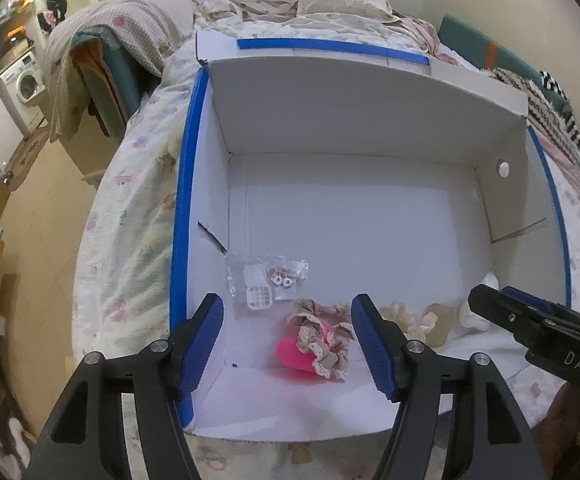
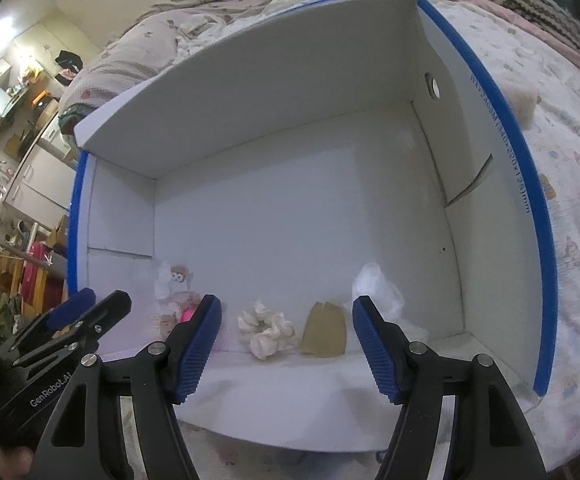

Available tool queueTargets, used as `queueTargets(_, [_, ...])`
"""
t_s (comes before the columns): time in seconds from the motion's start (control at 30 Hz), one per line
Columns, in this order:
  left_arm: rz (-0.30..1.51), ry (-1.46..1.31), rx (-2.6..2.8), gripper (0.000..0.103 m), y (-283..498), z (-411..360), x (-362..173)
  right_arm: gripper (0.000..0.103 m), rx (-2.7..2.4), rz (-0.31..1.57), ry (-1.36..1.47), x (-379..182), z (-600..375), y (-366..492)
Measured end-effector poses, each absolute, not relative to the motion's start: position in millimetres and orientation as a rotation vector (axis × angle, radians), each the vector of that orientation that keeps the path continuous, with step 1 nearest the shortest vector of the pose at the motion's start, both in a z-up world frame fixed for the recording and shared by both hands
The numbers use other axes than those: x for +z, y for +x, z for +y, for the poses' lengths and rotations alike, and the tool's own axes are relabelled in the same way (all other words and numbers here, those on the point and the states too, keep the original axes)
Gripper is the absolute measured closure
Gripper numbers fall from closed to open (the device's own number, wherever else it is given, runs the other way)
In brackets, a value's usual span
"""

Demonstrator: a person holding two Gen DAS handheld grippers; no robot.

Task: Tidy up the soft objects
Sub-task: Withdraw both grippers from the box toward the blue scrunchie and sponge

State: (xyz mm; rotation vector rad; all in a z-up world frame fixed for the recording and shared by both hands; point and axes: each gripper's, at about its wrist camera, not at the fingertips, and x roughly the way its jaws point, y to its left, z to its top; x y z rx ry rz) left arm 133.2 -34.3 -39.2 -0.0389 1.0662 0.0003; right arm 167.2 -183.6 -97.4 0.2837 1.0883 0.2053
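From the left wrist, the white box [image 1: 330, 208] with blue-taped edges sits on a bed [image 1: 129, 216]. The left gripper [image 1: 287, 344] hangs over the box's near wall with its jaws wide apart and nothing between the pads. Just beyond it on the box floor lie a beige lace scrunchie [image 1: 324, 340] resting on a pink object [image 1: 292, 354], with clear packets [image 1: 267, 280] a little farther in.

From the right wrist, the right gripper [image 2: 285, 344] also stands wide and empty over the box's [image 2: 290, 200] near wall. On the floor beyond lie a cream scrunchie [image 2: 265, 330], a tan piece [image 2: 326, 330], possibly cardboard, and white fluff [image 2: 378, 292] toward the box's right wall.
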Motion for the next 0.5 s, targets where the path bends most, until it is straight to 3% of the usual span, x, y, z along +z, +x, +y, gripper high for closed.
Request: queueTargets(0.5, [1.006, -0.083, 0.022, 0.04, 85.2, -12.6, -4.2, 0.031, 0.207, 1.065, 0.268, -82.8, -185.8, 121.1])
